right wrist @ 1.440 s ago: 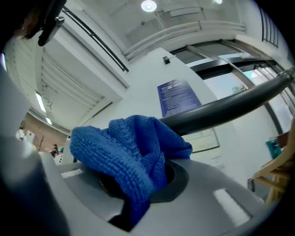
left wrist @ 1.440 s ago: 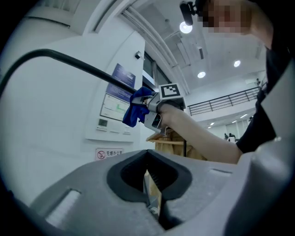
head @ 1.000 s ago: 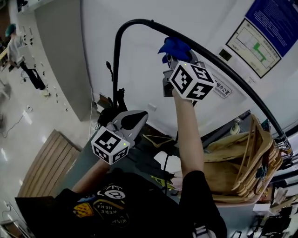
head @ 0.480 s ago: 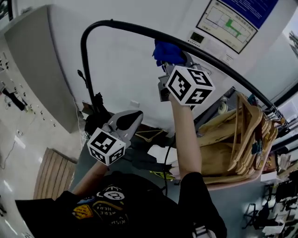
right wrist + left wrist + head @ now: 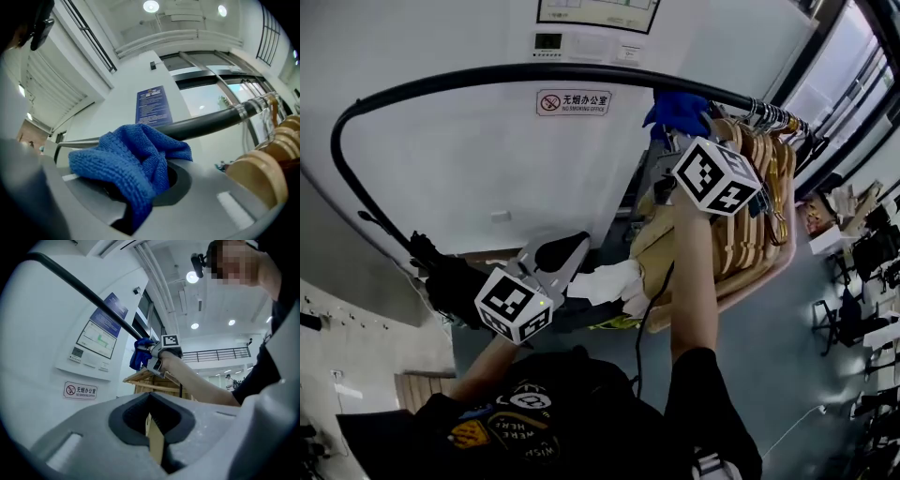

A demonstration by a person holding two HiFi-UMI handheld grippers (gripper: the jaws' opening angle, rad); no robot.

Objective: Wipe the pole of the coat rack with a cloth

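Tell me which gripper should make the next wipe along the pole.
Right. The right gripper is shut on the cloth and has it up at the pole, beside the hangers. The left gripper hangs low, away from the pole, with no cloth.

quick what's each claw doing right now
left claw: shut, nothing held
right claw: shut on the blue cloth, up at the pole
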